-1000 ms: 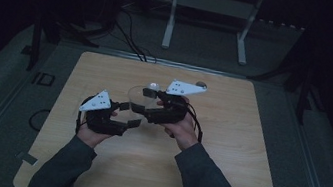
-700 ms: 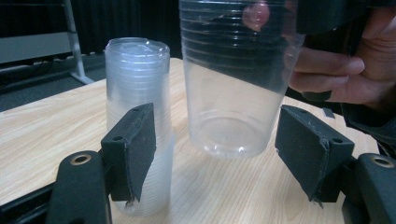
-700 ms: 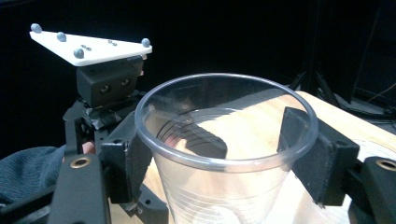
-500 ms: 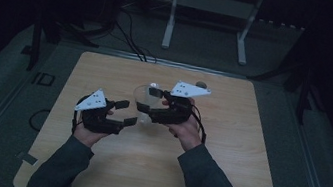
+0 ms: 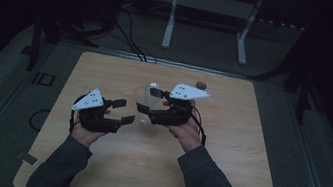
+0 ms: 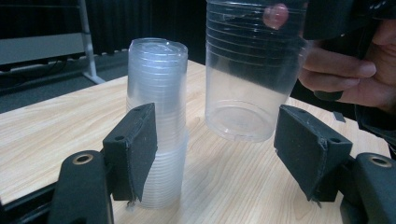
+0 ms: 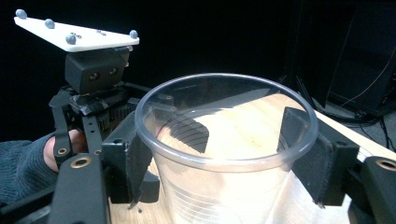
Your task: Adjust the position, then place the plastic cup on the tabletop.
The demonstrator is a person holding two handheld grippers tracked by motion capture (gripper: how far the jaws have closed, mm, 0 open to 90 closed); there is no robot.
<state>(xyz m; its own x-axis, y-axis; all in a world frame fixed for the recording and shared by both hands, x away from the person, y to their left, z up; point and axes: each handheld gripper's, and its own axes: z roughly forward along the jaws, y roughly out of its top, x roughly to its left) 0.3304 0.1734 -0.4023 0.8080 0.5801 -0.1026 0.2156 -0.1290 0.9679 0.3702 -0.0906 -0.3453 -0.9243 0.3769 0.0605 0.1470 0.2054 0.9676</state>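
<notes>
Nearest the person, the left gripper (image 5: 125,110) is held with its jaws spread and nothing between the pads; they have just been closing a little. Seen from the left gripper view, the gap between the pads (image 6: 136,140) opens toward the base of the clear plastic cup (image 6: 250,70), which hangs just beyond them, above the table (image 6: 243,186) and touched by neither pad. That cup is pinched just under its rim by the right gripper (image 5: 150,105), one pad on each side of the wall, mouth toward that gripper's camera (image 7: 224,121). Beyond and beside the cup, a stack of nested cups (image 6: 156,121) stands upright on the table, apart from it.

The cup is judged very light, thin-walled and smooth, so it should buckle under a hard squeeze and slip under a weak one. The rolled rim and the ribbed band below it are the stiffest parts; a hold is best taken there, or low by the base, with gentle pressure
</notes>
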